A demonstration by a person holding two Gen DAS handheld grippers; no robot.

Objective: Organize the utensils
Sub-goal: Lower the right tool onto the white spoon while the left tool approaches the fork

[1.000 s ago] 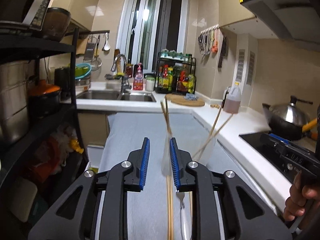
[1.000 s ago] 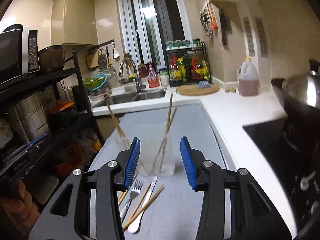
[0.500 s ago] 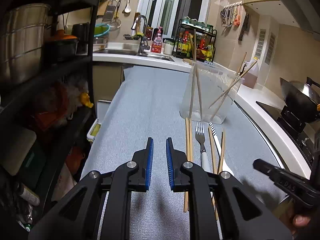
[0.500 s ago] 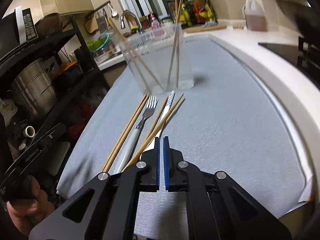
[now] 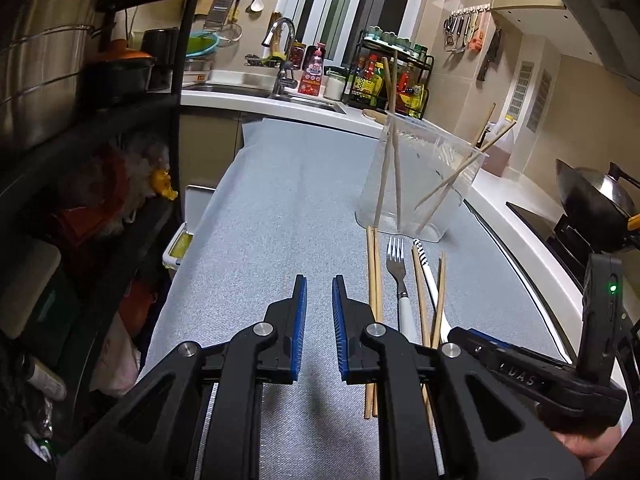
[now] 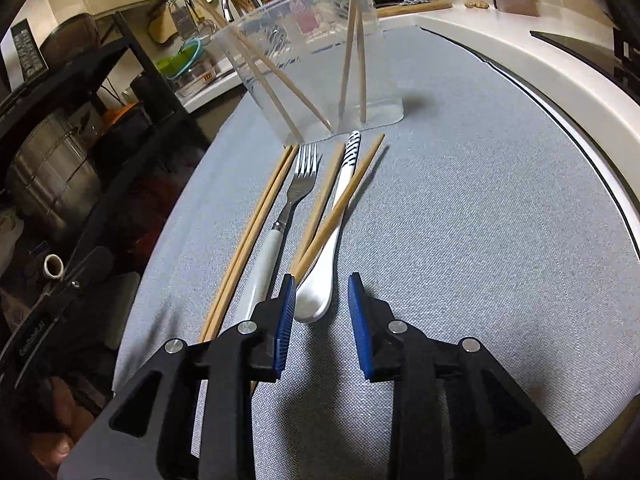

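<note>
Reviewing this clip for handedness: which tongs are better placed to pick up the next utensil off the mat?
Right. The right tongs are open just over the bowl of the white spoon, beside the crossed chopsticks. The left tongs hang nearly closed over bare mat, left of the utensils.

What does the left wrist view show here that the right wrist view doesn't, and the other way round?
Only the left wrist view shows the wok, the hanging tools and the right gripper's body from the side. Only the right wrist view shows the spoon's white bowl between the open right gripper fingers. Both show the clear container holding four chopsticks, the fork, the loose chopsticks and the grey mat. The left gripper is slightly open and empty.
</note>
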